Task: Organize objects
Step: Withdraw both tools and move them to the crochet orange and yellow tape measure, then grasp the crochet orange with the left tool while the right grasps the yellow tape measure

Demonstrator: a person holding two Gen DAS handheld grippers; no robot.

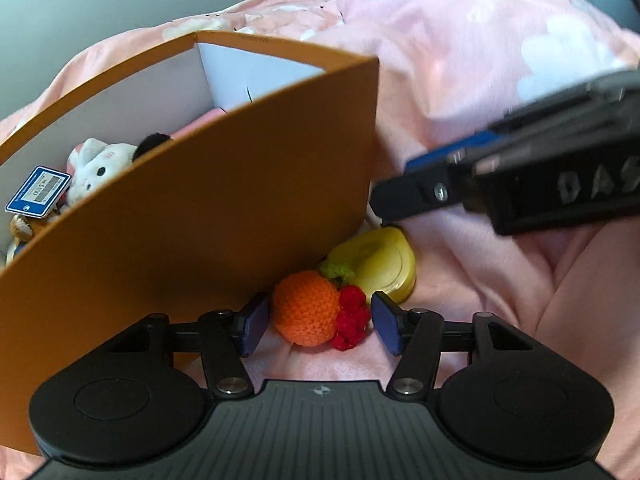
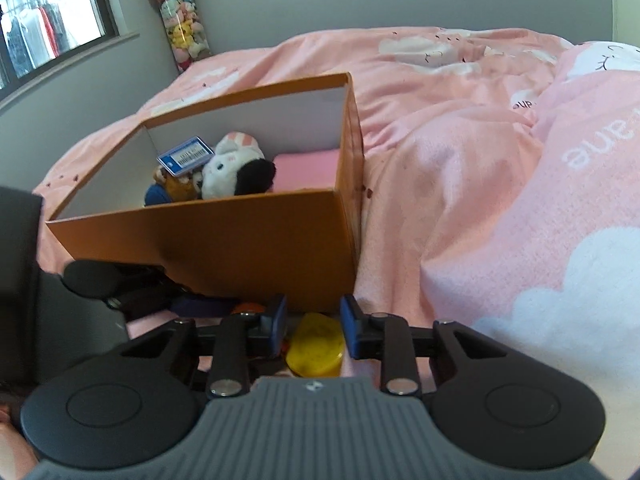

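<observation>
A crocheted orange with red berries (image 1: 316, 312) lies on the pink duvet against the orange box (image 1: 208, 200). My left gripper (image 1: 320, 328) is open, one pad on each side of the fruit and very close to it. Just behind it lies a yellow round toy (image 1: 376, 264). My right gripper (image 2: 314, 330) hangs over that yellow toy (image 2: 316, 344), pads a narrow gap apart, with the toy showing through the gap. No pad visibly presses on it. From the left wrist, the right gripper (image 1: 380, 204) reaches in from the right, its tip at the toy's far edge.
The open box (image 2: 248, 240) holds a white plush rabbit (image 2: 232, 168), a blue card (image 2: 186, 156), smaller toys and a pink cloth (image 2: 308, 166). A bunched pink duvet (image 2: 520, 200) rises on the right. A tall jar of plush toys (image 2: 182, 24) stands by the wall.
</observation>
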